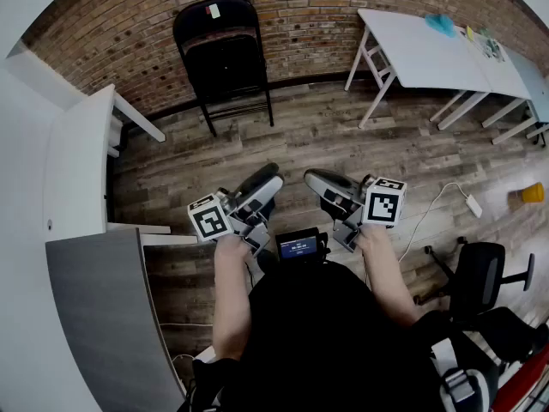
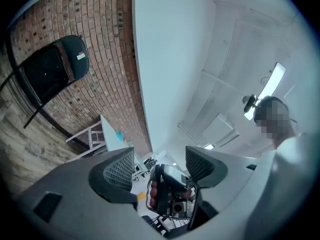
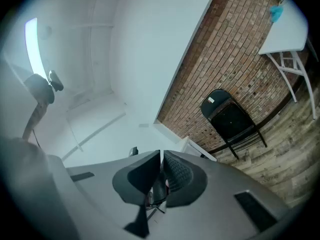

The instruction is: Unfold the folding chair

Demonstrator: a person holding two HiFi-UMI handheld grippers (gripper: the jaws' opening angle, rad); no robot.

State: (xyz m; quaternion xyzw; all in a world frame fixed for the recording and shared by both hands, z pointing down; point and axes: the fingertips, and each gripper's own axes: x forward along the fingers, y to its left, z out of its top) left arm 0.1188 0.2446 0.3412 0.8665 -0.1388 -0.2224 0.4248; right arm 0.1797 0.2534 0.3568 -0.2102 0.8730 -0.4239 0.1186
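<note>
A red-brown brick wall (image 1: pixel 129 33) closed the far side of the room, above a floor of grey-brown wooden planks (image 1: pixel 326 144). At the far left stood a white table (image 1: pixel 81 157), with a flat grey panel (image 1: pixel 103 316) nearer the person. To the right of the white table, the black metal folding chair (image 1: pixel 223 54) (image 2: pixel 47 74) (image 3: pixel 230 116) stood folded flat and upright against the brick wall, feet on the planks and a small white label (image 1: pixel 214 9) on its backrest. It was well apart from both grippers and neither touched it.

The left gripper (image 1: pixel 262 183) (image 2: pixel 160 166) was held out in front of the person's body, tilted a little upward. Its jaws stood wide apart and clamped nothing; through the gap its own view showed only the other gripper in the person's hand, farther off. Just beside it, the right gripper (image 1: pixel 322 183) (image 3: pixel 161 171) was held about level, its jaws pressed together with nothing between them. A small black device with a lit screen (image 1: pixel 298 247) sat at the person's chest between the two hands.

Farther right, long white folding tables (image 1: pixel 429 54) stood along the wall. A white adapter block on a thin cable (image 1: pixel 473 205) lay on the planks, a small yellow object (image 1: pixel 532 194) sat near the right edge, and a black office chair (image 1: pixel 476 273) stood at the lower right
</note>
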